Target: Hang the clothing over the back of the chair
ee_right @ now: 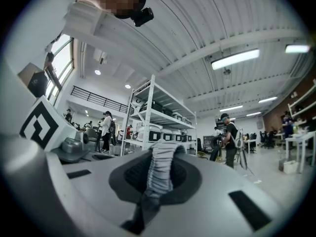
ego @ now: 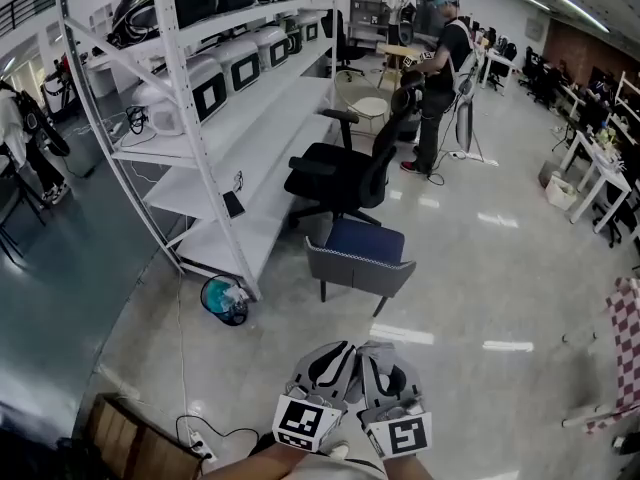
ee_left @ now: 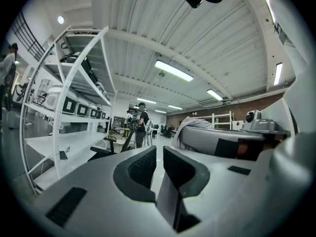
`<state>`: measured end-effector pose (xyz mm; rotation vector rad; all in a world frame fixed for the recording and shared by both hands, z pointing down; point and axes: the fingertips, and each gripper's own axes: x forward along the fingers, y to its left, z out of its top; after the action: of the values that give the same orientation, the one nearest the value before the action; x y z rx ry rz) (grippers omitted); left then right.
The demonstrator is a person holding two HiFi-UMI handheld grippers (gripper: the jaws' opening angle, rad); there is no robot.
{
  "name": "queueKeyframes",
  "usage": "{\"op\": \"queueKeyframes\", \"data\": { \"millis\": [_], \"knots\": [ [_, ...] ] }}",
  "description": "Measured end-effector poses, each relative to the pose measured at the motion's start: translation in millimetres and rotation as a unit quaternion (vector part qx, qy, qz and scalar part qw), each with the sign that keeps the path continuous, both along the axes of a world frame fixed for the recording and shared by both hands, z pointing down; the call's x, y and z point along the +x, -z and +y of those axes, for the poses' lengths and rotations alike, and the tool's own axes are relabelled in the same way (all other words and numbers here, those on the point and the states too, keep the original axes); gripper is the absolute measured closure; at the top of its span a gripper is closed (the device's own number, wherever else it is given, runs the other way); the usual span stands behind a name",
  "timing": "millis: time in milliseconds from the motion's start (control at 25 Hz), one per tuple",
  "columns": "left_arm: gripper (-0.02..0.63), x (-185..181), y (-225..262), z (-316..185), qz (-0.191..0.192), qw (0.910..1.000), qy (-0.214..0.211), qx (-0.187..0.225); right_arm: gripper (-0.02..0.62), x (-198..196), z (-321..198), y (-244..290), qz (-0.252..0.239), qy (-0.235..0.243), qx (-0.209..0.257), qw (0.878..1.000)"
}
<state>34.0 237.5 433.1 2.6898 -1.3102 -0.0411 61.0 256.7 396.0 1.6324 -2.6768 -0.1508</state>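
Observation:
A grey garment with a ribbed edge (ee_right: 160, 169) is pinched between the pads of my right gripper (ee_right: 159, 177), which is shut on it. A bunch of the same garment (ee_left: 195, 125) lies over the top of that right gripper (ee_left: 232, 143) in the left gripper view. My left gripper (ee_left: 159, 164) has only a thin slit between its pads and nothing shows in it. Low in the head view, the left gripper (ego: 338, 356) and right gripper (ego: 382, 360) are held side by side. Ahead stand a grey chair with a blue seat (ego: 360, 253) and, behind it, a black office chair (ego: 340, 173).
White shelving (ego: 230, 118) with machines runs along the left. A teal object (ego: 224, 298) lies at its foot. A person (ego: 440, 78) stands beyond the chairs. A checked cloth (ego: 628, 338) is at the right edge, and a cardboard box (ego: 130, 438) and cable at the bottom left.

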Motion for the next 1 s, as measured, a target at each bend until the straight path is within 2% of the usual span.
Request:
{"op": "queueKeyframes", "data": {
  "millis": [160, 480, 760, 1000],
  "knots": [
    [0.558, 6.3, -7.4, -30.9, 0.0, 0.9998, -0.019, -0.007, 0.569, -1.1, -30.4, -8.2, 0.001, -0.005, -0.011, 1.0],
    [0.558, -9.1, -5.0, -115.2, 0.011, 0.9986, -0.051, 0.002, 0.569, -17.5, -112.4, -3.8, 0.008, -0.035, -0.008, 0.999],
    [0.558, -29.2, -5.7, -162.3, 0.019, 0.997, -0.075, 0.001, 0.569, -34.5, -155.7, -6.2, 0.012, -0.065, -0.015, 0.998],
    [0.558, -48.3, -10.2, -186.7, 0.031, 0.9967, -0.075, -0.004, 0.569, -44.6, -175.4, -4.2, 0.027, -0.078, -0.011, 0.997]
  ]
}}
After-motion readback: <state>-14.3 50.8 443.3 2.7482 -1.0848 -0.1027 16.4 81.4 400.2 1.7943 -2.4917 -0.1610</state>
